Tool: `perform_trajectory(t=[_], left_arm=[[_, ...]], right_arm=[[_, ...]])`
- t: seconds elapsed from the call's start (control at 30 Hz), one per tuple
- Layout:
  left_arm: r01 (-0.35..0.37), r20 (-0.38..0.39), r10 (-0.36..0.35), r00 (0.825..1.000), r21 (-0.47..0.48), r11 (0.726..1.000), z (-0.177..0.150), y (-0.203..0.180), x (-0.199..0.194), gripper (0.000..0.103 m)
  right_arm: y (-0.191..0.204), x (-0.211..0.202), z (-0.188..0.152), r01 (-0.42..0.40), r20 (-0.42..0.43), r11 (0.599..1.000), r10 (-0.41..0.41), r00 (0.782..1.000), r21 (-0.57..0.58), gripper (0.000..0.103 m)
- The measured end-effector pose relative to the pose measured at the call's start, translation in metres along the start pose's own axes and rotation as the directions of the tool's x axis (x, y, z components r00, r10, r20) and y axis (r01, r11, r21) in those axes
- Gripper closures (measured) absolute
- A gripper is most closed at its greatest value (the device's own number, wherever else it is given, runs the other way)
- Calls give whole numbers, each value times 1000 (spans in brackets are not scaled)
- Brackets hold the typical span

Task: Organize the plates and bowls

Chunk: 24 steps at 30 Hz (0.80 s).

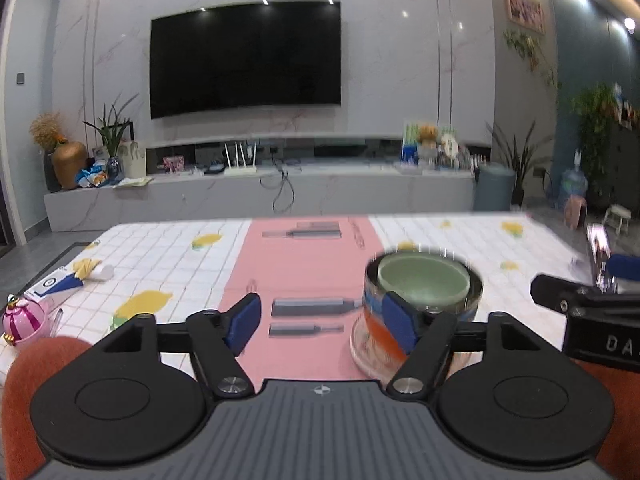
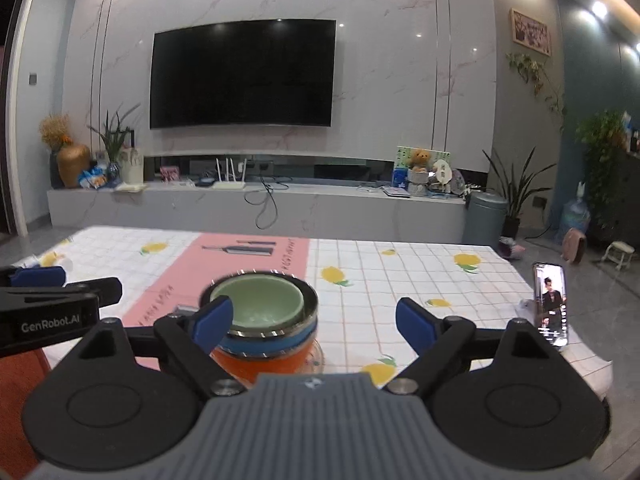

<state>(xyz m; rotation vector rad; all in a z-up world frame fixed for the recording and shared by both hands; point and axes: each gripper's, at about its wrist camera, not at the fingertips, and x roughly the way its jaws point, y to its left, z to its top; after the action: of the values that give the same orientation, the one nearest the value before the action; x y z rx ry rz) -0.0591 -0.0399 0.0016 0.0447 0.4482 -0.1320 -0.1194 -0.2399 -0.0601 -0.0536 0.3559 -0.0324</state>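
A stack of bowls stands on the table: a green bowl (image 1: 423,280) nested in a metal-rimmed blue bowl (image 2: 266,339), over an orange bowl (image 2: 260,362), on a clear glass plate (image 1: 366,350). My left gripper (image 1: 322,322) is open and empty; its right finger overlaps the stack's left side. My right gripper (image 2: 314,322) is open and empty; its left finger overlaps the stack. The green bowl also shows in the right wrist view (image 2: 256,300). Each gripper shows at the edge of the other's view.
The table (image 2: 400,280) has a lemon-print cloth with a pink mat (image 1: 304,264). A phone (image 2: 552,306) stands at the right edge. A pink ornament (image 1: 22,320), a box and a small tube lie at the left.
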Motion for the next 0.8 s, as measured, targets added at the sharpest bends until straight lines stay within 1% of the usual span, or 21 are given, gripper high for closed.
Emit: perform_trajectory(t=[0.2,0.33,0.4,0.63,0.8], left_arm=[[10,-93,-8,996,26,1000,-16,-4,16,19],[8,-122,-3,993,40,999,-29,-8,21,19],[15,-130,-9,991,46,999,-33,-10,25,18],[8,-175,-1,985,44,999,-38,-12,37,18],[6,-185,4,983,49,999,-39,-12,41,18]], right_arm=[[8,25,-21,-47,-125,999,44,991,-21,15],[10,35,-35,-76,-168,996,68,983,-40,15],[9,41,-38,-64,-196,997,55,979,-41,15],[-4,61,-47,-28,-282,999,36,959,32,15],[-8,68,-50,-18,-301,999,30,953,44,15]])
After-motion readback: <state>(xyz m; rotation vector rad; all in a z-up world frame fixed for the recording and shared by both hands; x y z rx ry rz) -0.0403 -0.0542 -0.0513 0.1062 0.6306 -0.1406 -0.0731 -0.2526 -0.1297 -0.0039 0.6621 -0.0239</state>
